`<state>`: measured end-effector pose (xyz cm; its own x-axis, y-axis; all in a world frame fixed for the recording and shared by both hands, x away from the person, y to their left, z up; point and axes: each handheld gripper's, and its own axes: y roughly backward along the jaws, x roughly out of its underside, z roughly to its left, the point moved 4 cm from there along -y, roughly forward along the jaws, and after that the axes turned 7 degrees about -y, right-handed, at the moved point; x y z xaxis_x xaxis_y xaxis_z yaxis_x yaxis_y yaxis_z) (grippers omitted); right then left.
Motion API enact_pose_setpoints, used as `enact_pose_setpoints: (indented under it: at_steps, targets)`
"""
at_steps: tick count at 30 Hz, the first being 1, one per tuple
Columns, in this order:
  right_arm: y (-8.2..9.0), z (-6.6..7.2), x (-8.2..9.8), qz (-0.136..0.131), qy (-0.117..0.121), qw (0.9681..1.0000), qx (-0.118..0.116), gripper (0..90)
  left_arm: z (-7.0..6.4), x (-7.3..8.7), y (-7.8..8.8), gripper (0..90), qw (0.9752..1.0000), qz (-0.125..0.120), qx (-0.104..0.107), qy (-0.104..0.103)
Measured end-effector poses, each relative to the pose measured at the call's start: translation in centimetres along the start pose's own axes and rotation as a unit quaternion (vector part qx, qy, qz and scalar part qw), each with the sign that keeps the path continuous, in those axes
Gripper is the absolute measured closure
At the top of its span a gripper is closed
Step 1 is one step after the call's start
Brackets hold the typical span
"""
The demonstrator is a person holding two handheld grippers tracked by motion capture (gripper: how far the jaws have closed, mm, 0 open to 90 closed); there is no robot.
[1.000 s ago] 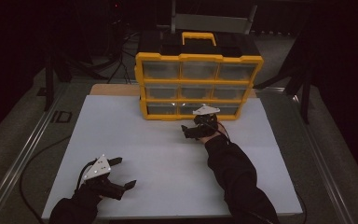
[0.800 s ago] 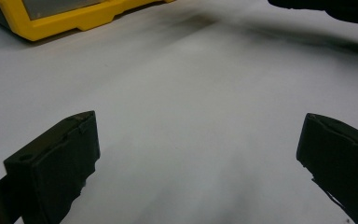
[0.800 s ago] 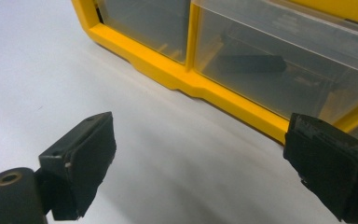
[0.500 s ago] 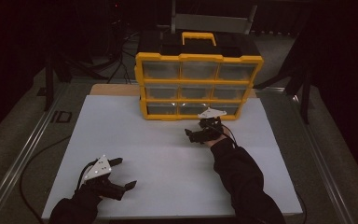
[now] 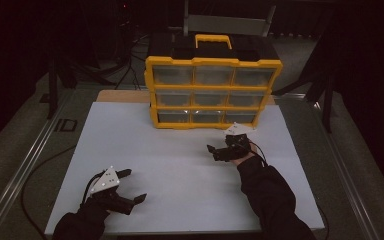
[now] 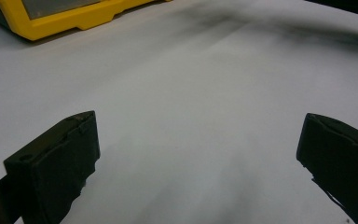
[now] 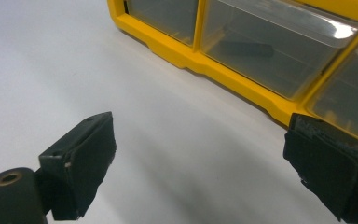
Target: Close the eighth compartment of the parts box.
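Observation:
A yellow organiser cabinet (image 5: 212,92) with clear drawers and a black top stands at the back of the white mat (image 5: 170,155). My right gripper (image 5: 213,153) hovers just in front of its bottom row, pointing left, open and empty. In the right gripper view the gripper (image 7: 200,158) has its jaws wide apart before the bottom drawers (image 7: 261,51); one drawer holds a dark oblong item (image 7: 244,48). My left gripper (image 5: 132,186) rests near the mat's front left corner, open with nothing in it. The left gripper view has the gripper (image 6: 198,154) over bare mat, with the cabinet base (image 6: 65,18) far off.
Metal rails (image 5: 27,165) run along both sides of the table. A wooden board edge (image 5: 122,96) shows behind the mat, left of the cabinet. Dark stands and cables lie beyond the table.
My right gripper has drawn back from the cabinet's bottom drawers toward the near side and slightly right. The left gripper has stayed put.

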<state>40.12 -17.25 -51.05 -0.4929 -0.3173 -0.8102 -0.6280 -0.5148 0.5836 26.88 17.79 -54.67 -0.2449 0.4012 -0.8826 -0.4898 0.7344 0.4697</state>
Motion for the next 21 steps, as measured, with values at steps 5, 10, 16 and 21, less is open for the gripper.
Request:
enact_pose_setpoints:
  at_steps: [5,10,16,21]
  targets:
    - [1.3,-0.2,0.7,-0.004,0.002,1.0000,-0.001,9.0,0.0,0.0,0.0,0.0,1.0000,0.000,0.000,0.001]
    - [2.2,-0.5,1.7,-0.004,-0.003,1.0000,-0.007,9.1,0.0,0.0,0.0,0.0,1.0000,0.000,-0.001,0.001]
    - [3.5,-0.9,3.0,-0.007,-0.010,0.9999,-0.011,9.0,0.0,0.0,0.0,0.0,1.0000,0.001,-0.001,0.000]
    - [4.7,-1.1,4.0,-0.011,-0.011,0.9998,-0.011,9.1,0.0,0.0,0.0,0.0,1.0000,0.001,-0.001,0.000]
